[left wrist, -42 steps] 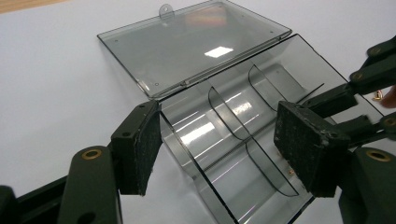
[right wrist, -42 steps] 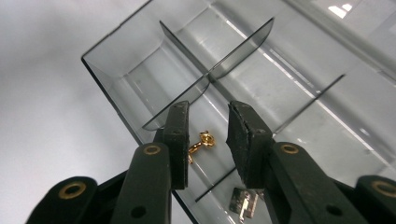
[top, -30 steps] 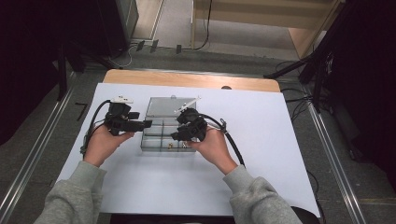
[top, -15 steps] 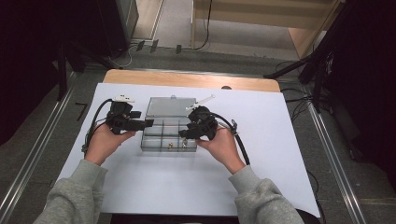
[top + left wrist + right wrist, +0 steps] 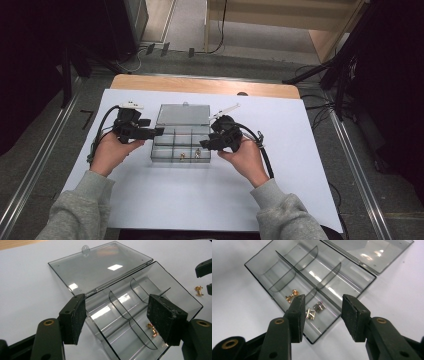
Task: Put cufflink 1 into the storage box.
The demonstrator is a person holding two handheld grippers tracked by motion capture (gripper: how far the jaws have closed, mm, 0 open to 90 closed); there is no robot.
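High view: right gripper (image 5: 206,144) has shifted right along the box (image 5: 181,146).

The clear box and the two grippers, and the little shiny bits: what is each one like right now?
Clear compartment box: open, lid folded flat on the table behind it.
Gold piece: lying in a front compartment.
Silver pieces: lying in the next compartment.
Left gripper: open, jaws straddling the box's end.
Right gripper: open, nothing held, over the box's corner.

Clear compartment box (image 5: 181,145) lid open on white sheet (image 5: 150,200), left tongs (image 5: 159,132) touching its edge, right tongs (image 5: 204,145) beside it
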